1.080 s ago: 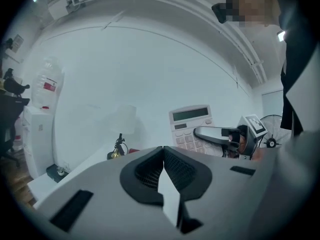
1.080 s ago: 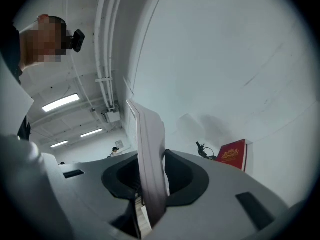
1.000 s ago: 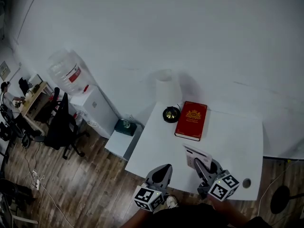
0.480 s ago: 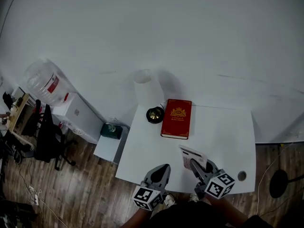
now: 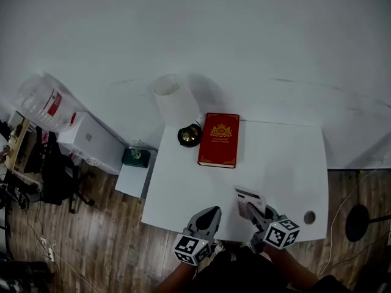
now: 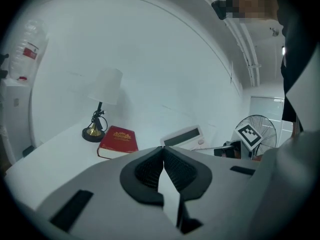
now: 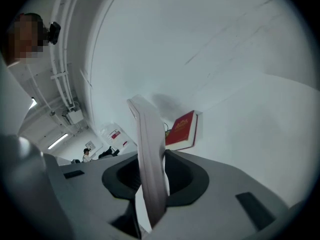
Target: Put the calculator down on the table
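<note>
Lower now, R gripper [image 5: 252, 211] pinches tilted calculator [image 5: 247, 198]; L gripper [image 5: 212, 212] closed.

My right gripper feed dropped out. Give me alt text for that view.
The right gripper is shut on the calculator, which stands edge-on between its pads. Beyond it, a red book lies on the white table, close to a white wall.

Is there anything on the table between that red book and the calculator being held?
Nothing: in the head view, only bare white table lies between the red book and the calculator in the right gripper.
</note>
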### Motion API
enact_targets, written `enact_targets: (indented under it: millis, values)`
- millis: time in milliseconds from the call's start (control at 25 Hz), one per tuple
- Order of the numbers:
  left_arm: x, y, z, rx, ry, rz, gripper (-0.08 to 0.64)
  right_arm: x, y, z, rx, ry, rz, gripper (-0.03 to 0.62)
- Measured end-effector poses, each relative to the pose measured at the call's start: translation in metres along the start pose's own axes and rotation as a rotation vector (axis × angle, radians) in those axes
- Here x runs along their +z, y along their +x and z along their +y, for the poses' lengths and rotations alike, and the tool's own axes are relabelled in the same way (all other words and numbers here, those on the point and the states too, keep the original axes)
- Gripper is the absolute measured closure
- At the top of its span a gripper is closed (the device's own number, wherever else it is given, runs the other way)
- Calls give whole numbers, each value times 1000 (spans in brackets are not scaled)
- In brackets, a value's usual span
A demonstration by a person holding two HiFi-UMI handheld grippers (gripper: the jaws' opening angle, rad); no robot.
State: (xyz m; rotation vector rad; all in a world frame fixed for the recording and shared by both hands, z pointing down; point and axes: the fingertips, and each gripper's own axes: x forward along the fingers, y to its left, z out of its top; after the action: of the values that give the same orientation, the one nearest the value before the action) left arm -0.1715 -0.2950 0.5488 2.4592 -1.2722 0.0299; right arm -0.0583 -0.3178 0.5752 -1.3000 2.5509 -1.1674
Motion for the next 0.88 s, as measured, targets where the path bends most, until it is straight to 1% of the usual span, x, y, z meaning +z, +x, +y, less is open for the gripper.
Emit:
enact_targets:
  millis: [120, 240, 360, 520, 600, 720, 880]
  values:
    - [-8, 8, -9, -29, 12, 24, 540, -17, -2, -21, -40, 55, 29, 468]
    - [-16, 14, -13, -39, 18, 42, 540, -33, -2, -40, -86, 114, 59, 469]
    - [-21, 17, -10, -24, 13, 55, 540, -48, -1, -56, -128, 158, 93, 471]
    - [-32, 17, -7, -24, 18, 74, 540, -65, 0, -74, -173, 220, 114, 469]
    - [-36, 17, -5, -15, 12, 83, 540, -72, 0, -82, -193, 247, 123, 469]
    - [-36, 17, 4, 21, -14, 81, 540, -79, 1, -91, -217, 262, 131, 469]
    - [-32, 16, 19, 52, 3, 79, 540, -83, 2, -97, -222, 283, 128, 472]
